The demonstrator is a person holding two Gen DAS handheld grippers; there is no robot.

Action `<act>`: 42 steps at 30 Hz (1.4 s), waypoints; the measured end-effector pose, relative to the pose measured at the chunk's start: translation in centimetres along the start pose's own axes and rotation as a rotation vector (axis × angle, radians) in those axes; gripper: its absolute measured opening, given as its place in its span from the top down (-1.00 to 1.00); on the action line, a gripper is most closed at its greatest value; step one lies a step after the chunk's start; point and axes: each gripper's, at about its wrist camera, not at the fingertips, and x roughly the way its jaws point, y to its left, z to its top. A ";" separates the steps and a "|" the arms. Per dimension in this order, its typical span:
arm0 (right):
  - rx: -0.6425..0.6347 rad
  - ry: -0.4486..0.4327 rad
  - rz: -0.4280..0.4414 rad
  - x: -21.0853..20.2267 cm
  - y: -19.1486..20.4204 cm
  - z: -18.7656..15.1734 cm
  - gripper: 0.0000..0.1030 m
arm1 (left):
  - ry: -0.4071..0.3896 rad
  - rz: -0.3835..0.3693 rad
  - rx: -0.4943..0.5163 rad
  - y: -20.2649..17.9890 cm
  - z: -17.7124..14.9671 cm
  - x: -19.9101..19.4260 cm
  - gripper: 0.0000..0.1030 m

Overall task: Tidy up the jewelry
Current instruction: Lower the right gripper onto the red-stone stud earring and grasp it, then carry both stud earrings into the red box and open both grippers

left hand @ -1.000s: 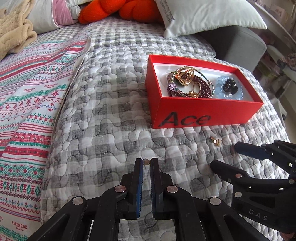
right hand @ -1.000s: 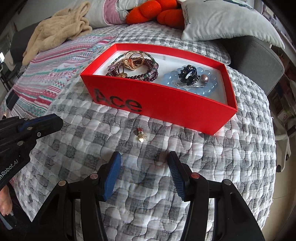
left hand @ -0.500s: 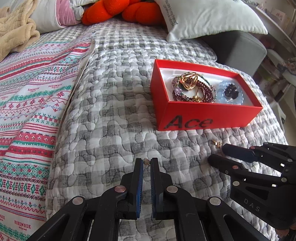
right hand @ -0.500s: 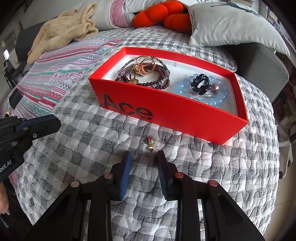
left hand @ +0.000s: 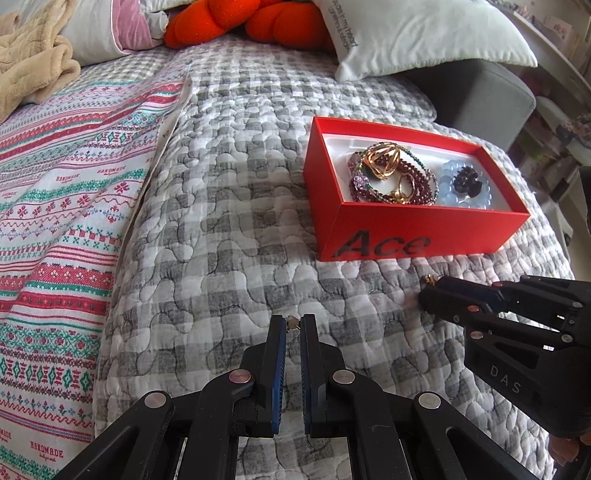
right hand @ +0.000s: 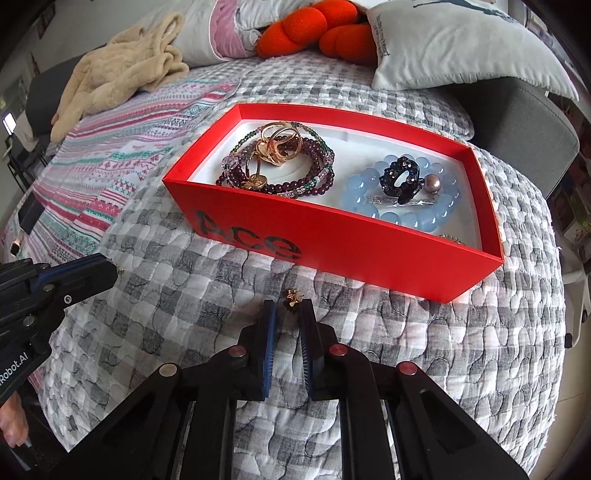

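1. We saw the red box marked "Ace" resting on the grey checked quilt, open at the top, with a white lining.
2. Inside it lay a tangle of dark purple bead bracelets with gold rings on top, and beside them a pale blue bead bracelet with a black ring and a pearl within it.
3. Our left gripper was closed on a small gold piece — pinched at the very fingertips, above the quilt and well short of the box.
4. Our right gripper had its fingers drawn close around a small gold earring at their tips, just in front of the box's near wall; we could not tell whether the pads truly pressed it.
5. From the left wrist view, that earring showed at the right gripper's tip, near the box's front corner.
6. Beyond — a striped patterned blanket, a white pillow and an orange plush.
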 end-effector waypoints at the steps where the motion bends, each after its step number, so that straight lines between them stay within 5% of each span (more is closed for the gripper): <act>1: 0.000 0.001 0.001 0.0 0.0 -0.1 0.71 | 0.001 -0.003 0.000 0.0 0.0 0.0 0.96; 26: -0.019 -0.014 -0.021 0.3 0.0 0.2 0.56 | 0.013 0.000 0.006 -0.6 0.1 0.5 0.96; 33: -0.017 -0.004 -0.021 0.4 0.1 0.4 0.84 | 0.006 -0.008 0.001 -0.9 0.3 0.4 0.96; 42: 0.023 -0.019 0.033 -1.2 -1.0 0.5 0.87 | -0.012 -0.028 -0.021 -1.2 0.7 0.0 0.96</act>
